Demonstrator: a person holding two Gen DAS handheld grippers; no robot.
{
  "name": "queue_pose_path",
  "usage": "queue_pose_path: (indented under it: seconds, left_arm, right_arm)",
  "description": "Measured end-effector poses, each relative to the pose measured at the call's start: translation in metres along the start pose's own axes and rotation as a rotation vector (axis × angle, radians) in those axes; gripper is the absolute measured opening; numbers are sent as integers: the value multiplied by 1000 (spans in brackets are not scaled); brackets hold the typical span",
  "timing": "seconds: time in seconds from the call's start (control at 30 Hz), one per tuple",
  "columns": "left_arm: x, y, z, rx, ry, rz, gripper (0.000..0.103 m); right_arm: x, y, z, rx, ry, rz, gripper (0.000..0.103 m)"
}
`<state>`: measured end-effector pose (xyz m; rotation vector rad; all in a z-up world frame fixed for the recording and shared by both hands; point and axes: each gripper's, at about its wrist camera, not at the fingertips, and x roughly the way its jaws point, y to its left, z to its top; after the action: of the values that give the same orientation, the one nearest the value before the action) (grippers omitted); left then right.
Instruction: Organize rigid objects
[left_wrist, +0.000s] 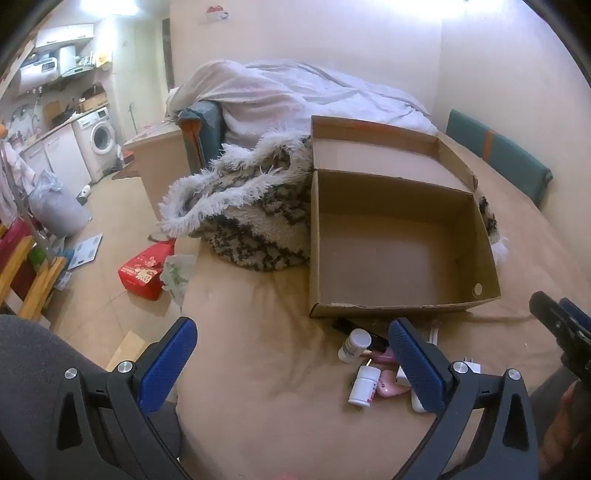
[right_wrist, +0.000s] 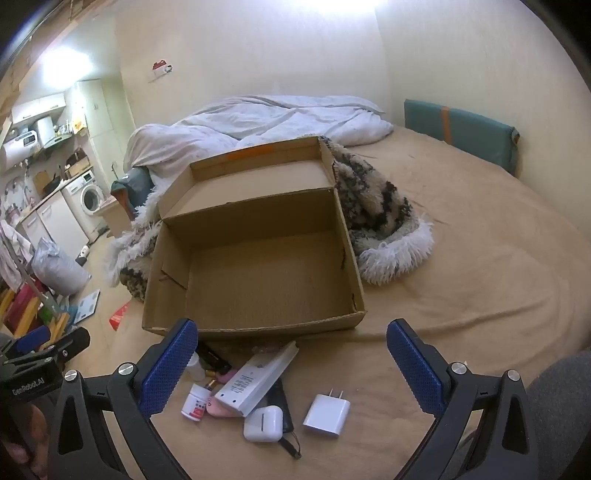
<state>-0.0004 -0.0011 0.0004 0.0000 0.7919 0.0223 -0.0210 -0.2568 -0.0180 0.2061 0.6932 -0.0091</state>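
An open, empty cardboard box (left_wrist: 402, 236) lies on the tan bed; it also shows in the right wrist view (right_wrist: 255, 258). In front of it lies a pile of small items: two white pill bottles (left_wrist: 364, 386), a pink object (left_wrist: 388, 386), a long white box (right_wrist: 255, 380), a white earbud case (right_wrist: 263, 424), a white charger plug (right_wrist: 327, 410) and a dark item (right_wrist: 214, 356). My left gripper (left_wrist: 291, 363) is open, hovering left of the pile. My right gripper (right_wrist: 291, 363) is open above the pile.
A shaggy black-and-white rug (right_wrist: 380, 221) lies behind and beside the box. A crumpled white duvet (right_wrist: 258, 122) covers the far bed. A teal cushion (right_wrist: 458, 129) leans on the wall. A red bag (left_wrist: 146, 273) lies on the floor at left.
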Motion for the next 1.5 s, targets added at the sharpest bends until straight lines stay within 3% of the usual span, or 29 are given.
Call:
queue_pose_path:
  seconds: [1.5]
  left_arm:
    - [2,2,0,-19,9,-11,103]
  right_arm:
    - [4,0,-1,-10,16,-17,103]
